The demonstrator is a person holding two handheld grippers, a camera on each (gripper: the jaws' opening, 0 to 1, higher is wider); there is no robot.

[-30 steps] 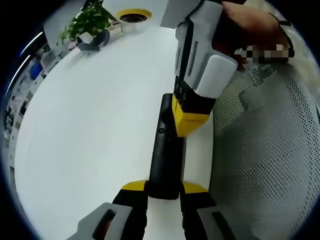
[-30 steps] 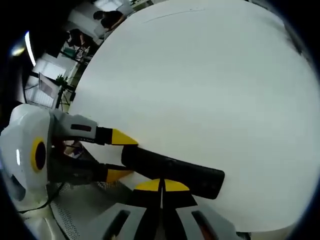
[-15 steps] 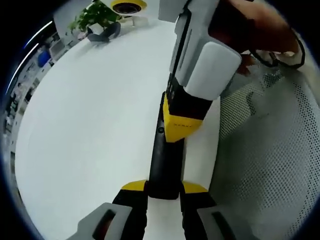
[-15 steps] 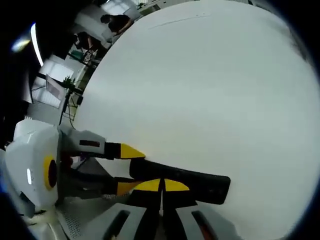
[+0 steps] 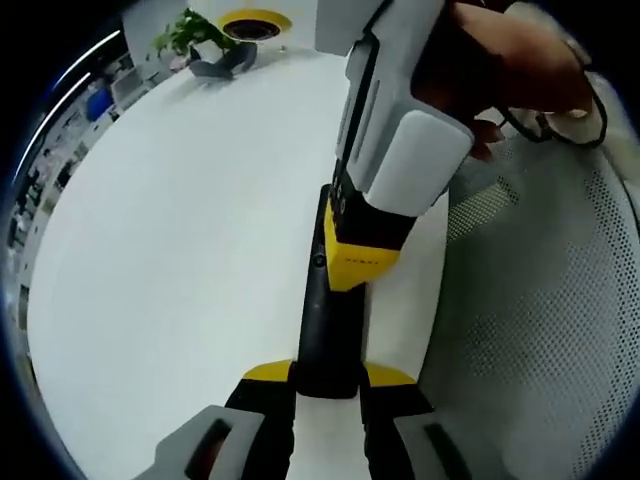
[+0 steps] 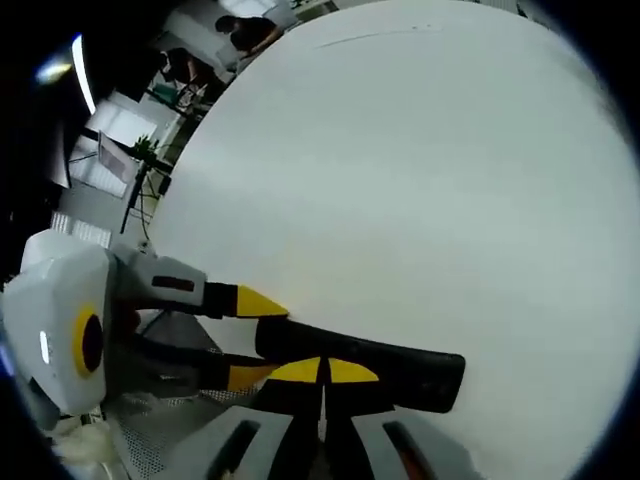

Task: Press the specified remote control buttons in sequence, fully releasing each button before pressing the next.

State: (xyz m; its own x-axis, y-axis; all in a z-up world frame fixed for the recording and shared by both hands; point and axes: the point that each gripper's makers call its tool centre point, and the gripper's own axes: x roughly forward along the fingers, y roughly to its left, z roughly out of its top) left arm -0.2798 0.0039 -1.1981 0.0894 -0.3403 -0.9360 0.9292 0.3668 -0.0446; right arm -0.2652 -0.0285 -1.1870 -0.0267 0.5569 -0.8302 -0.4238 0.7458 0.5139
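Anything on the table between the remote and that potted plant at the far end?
No. In the left gripper view, bare white table runs from the remote to the potted plant.

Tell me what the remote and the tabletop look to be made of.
The remote looks like matte black plastic: dull and uniform, with no sharp glints. The table seems a smooth white laminate or painted board, showing only a faint even sheen; the exact material cannot be told.

White round bench [image 5: 180, 250], surface plain. Black remote control [image 5: 328, 320] lies flat near the bench's edge. At the far side stand a potted plant [image 5: 188, 30], a dark object [image 5: 222, 64] beside it, and a yellow-rimmed round item [image 5: 253, 24].
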